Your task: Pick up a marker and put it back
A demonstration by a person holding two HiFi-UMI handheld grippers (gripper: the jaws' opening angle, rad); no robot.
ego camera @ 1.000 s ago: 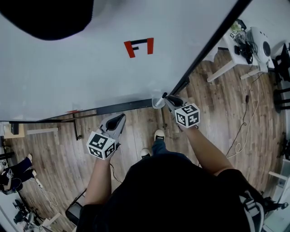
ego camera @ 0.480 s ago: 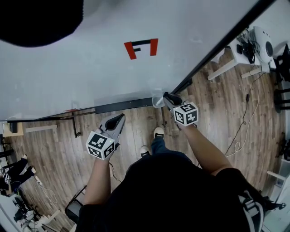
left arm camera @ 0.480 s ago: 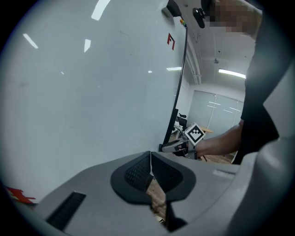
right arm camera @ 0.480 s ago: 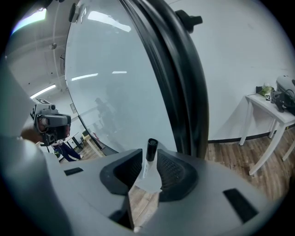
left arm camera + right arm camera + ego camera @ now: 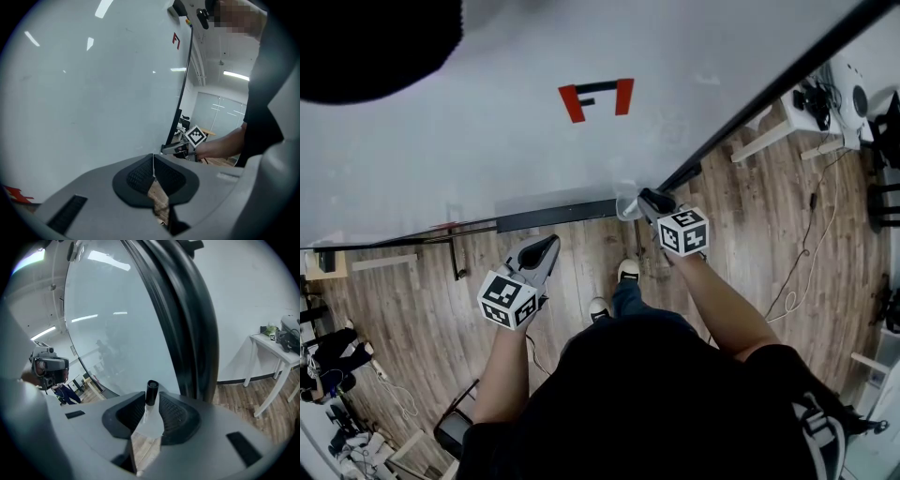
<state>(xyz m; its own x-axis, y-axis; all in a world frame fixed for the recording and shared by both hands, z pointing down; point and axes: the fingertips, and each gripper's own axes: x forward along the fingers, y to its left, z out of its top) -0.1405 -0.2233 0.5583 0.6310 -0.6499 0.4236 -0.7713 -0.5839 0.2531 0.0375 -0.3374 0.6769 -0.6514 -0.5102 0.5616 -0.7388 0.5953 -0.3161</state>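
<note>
Plastic, smooth and round, is what makes this grip tricky. The white plastic marker with a black cap (image 5: pixel 149 414) stands between the ribbed dark pads of the right tongs (image 5: pixel 151 404), cap pointing away past their tips. The jaws are closing on its barrel, and both pads seem to touch it. Just ahead of these tongs runs the black frame (image 5: pixel 187 310) of the glossy whiteboard (image 5: pixel 487 141), at its lower corner.

I cannot tell whether the marker is being lifted or set back. Either way, the hold looks best on the straight barrel rather than the cap, with the pads square to it so the round body does not roll or twist out. If it is going back, I would bring it level with the ledge ahead of the tips and open only once it is supported.

The left tongs (image 5: pixel 153 171) hang apart to the left, pads pressed together on nothing. A wooden plank floor (image 5: pixel 581 253) lies beneath them. A red mark (image 5: pixel 596 97) sits on the board well ahead of both tongs.
</note>
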